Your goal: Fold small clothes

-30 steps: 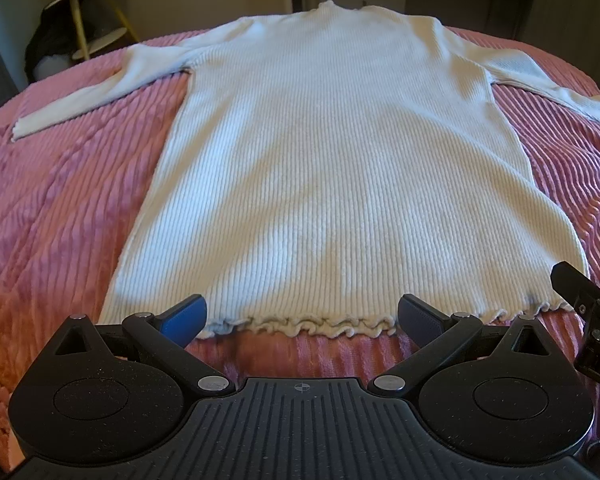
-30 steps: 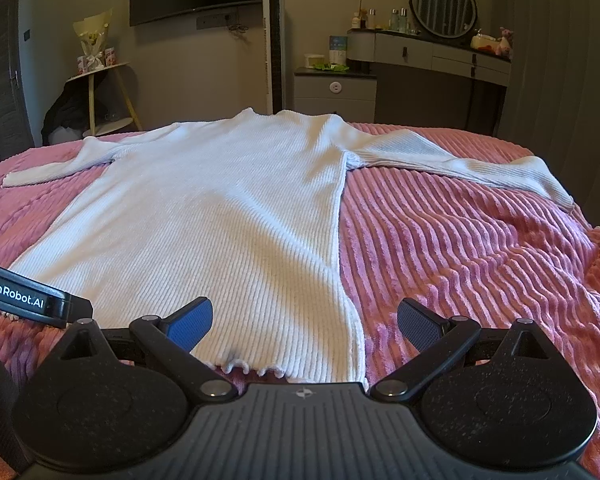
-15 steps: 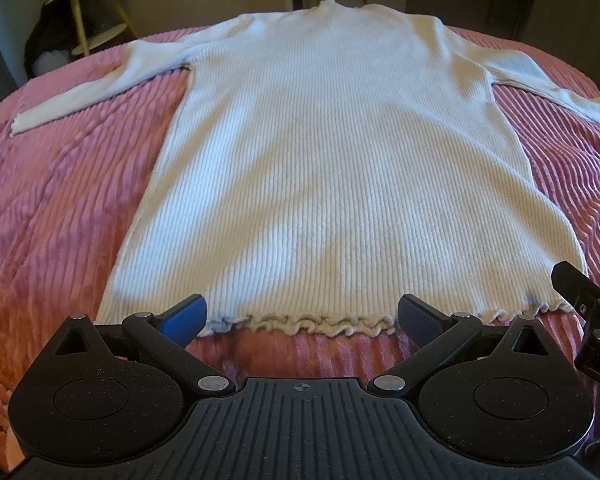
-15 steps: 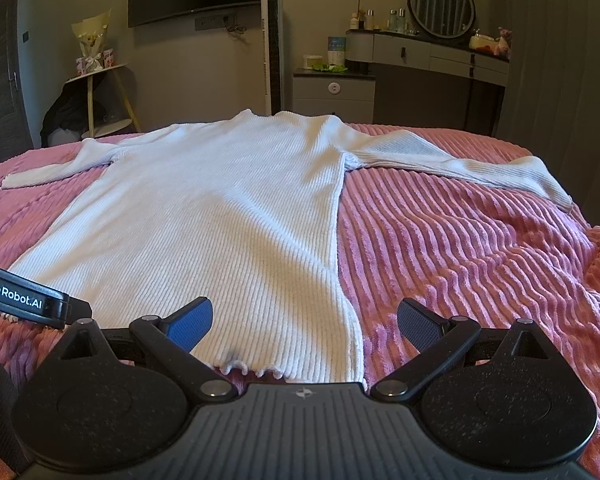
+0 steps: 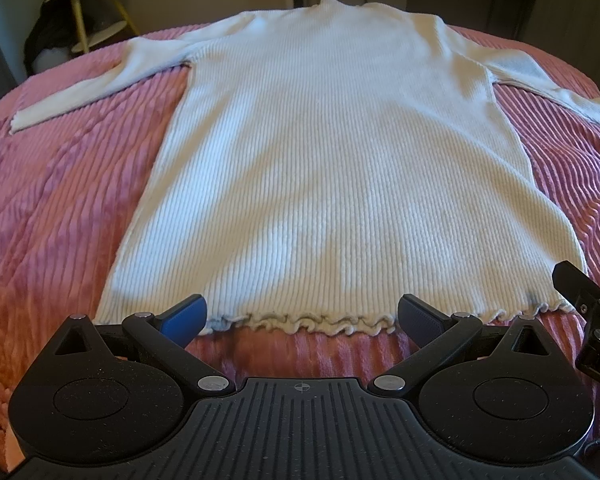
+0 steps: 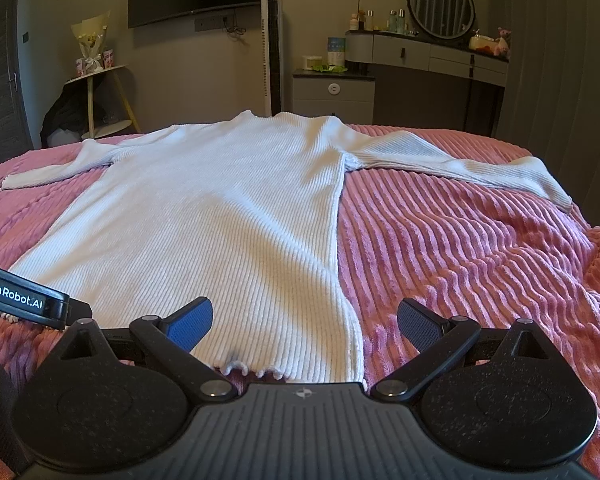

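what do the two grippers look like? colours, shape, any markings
Both match: matte black, speckled plastic, a ribbed centre plate flanked by two round discs, with angled link arms on silver pivot pins. The left gripper and right gripper each have blue textured finger pads. In the right wrist view the left unit's side shows white "GenRobot.AI" lettering. No cables or sleeves clearly visible.

We are seeing sharp, evenly focused frames bending strongly at their fisheye edges. Soft warm light is brightening the white sweater (image 5: 340, 152), broad shadows are crossing near its hem, and the room beyond it is staying dim.
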`<state>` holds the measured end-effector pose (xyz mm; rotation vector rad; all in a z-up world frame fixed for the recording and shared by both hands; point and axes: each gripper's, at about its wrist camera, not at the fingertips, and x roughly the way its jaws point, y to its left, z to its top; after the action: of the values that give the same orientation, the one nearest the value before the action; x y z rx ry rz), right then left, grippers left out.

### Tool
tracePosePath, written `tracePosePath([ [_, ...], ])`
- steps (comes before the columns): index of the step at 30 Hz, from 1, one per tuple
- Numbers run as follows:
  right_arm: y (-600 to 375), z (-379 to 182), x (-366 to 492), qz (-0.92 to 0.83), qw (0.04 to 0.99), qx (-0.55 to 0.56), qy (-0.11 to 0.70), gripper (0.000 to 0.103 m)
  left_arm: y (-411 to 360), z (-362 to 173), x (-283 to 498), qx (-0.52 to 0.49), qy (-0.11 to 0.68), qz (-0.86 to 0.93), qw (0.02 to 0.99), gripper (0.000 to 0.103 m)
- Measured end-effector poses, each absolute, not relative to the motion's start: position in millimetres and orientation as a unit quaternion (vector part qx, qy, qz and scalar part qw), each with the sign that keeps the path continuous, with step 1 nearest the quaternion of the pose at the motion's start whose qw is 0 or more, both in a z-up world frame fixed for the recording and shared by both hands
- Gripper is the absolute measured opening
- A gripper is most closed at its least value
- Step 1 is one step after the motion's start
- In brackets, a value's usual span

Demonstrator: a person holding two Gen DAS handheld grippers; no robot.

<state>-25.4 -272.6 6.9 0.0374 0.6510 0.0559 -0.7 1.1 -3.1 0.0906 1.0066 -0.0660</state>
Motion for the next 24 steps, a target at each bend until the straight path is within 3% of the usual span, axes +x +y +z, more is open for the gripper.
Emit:
tracePosePath([
  [24,-273.8,11.4,-27.0,0.026,0.948,0.016,0.316,0.099,2.0,-3.3,-0.3,0.042,0.483,-0.032,0.874,0.103],
])
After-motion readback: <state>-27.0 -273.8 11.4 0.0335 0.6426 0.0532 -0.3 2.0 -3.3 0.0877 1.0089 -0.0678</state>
